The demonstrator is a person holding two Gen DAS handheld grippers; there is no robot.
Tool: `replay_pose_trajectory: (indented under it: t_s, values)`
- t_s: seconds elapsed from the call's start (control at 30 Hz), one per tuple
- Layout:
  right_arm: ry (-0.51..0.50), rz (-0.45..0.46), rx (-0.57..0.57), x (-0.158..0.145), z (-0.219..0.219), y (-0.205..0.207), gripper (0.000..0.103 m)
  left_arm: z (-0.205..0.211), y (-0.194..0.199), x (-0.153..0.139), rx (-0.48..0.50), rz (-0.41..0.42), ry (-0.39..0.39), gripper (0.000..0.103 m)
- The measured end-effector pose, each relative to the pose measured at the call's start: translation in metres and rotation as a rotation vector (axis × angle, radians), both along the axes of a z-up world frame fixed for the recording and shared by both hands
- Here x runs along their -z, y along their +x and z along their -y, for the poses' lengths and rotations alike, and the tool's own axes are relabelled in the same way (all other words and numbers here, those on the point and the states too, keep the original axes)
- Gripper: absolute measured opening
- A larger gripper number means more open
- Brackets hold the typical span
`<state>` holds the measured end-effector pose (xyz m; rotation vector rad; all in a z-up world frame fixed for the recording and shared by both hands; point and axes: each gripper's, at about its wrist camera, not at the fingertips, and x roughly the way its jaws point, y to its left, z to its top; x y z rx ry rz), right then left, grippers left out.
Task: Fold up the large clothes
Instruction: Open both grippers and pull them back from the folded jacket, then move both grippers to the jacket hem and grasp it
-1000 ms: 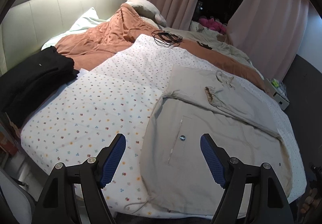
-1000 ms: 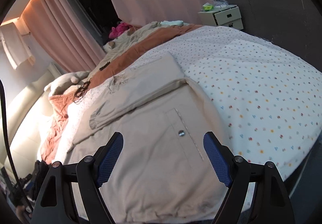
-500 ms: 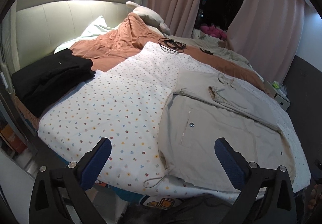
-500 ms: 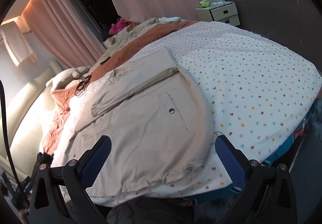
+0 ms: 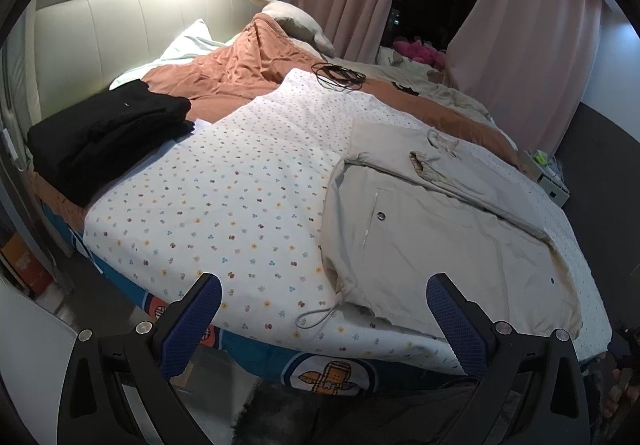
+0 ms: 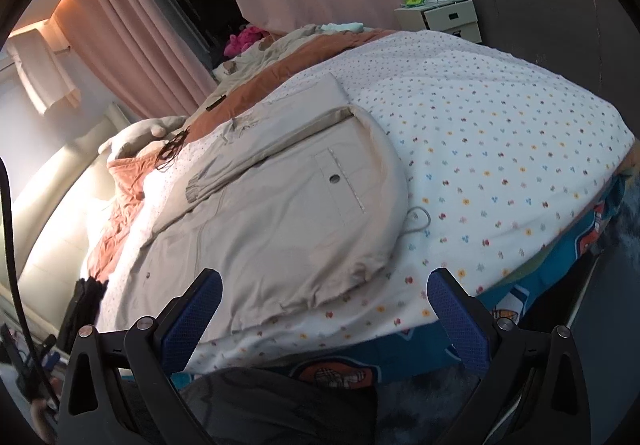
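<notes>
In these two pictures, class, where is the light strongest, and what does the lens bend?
Left wrist view: brightest on the headboard, window dark; the bed edge curves. Right wrist view: warm glow washes out the left side; the beige jacket bulges, corners black.

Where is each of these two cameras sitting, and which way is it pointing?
Left wrist view: sits on the left gripper, off the foot of the bed, facing the headboard; it shows the folded black clothes and the beige jacket; only its own open blue-padded fingers show.
Right wrist view: sits on the right gripper, also off the bed's edge, facing across the jacket toward the curtains; its open fingers show.
Shared: jacket, dotted quilt, orange blanket.
</notes>
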<state>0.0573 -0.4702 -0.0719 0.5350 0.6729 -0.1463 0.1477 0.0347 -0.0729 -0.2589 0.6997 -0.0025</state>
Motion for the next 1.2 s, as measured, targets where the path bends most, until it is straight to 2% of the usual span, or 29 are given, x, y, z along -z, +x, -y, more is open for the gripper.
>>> replay_pose_trajectory:
  t_s: [0.2, 0.27, 0.33, 0.43, 0.5, 0.6, 0.9, 1.07, 1.2]
  values:
    - [0.047, -0.022, 0.009, 0.018, 0.011, 0.001, 0.103, -0.010, 0.013, 0.019, 0.008, -0.050, -0.047, 0.097]
    - [0.068, -0.025, 0.014, 0.025, 0.015, 0.004, 0.102, -0.012, 0.017, 0.027, 0.003, -0.063, -0.056, 0.091]
    - [0.099, -0.027, 0.022, 0.032, 0.022, 0.008, 0.100, -0.015, 0.027, 0.037, 0.006, -0.093, -0.082, 0.079]
    - [0.138, -0.034, 0.037, 0.041, 0.031, 0.016, 0.098, -0.017, 0.042, 0.051, 0.009, -0.134, -0.111, 0.070]
    - [0.147, -0.046, 0.041, 0.047, 0.036, 0.024, 0.095, -0.014, 0.054, 0.060, 0.016, -0.153, -0.118, 0.069]
    - [0.182, -0.062, 0.049, 0.059, 0.047, 0.037, 0.085, -0.011, 0.071, 0.073, 0.027, -0.181, -0.152, 0.064]
    - [0.270, -0.093, 0.101, 0.084, 0.084, 0.069, 0.085, -0.002, 0.123, 0.104, 0.050, -0.264, -0.198, 0.057]
    - [0.363, -0.050, 0.053, 0.090, 0.088, 0.084, 0.085, 0.005, 0.145, 0.113, 0.072, -0.296, -0.205, 0.056]
    - [0.405, -0.057, 0.021, 0.094, 0.087, 0.096, 0.085, 0.008, 0.156, 0.122, 0.069, -0.321, -0.233, 0.056]
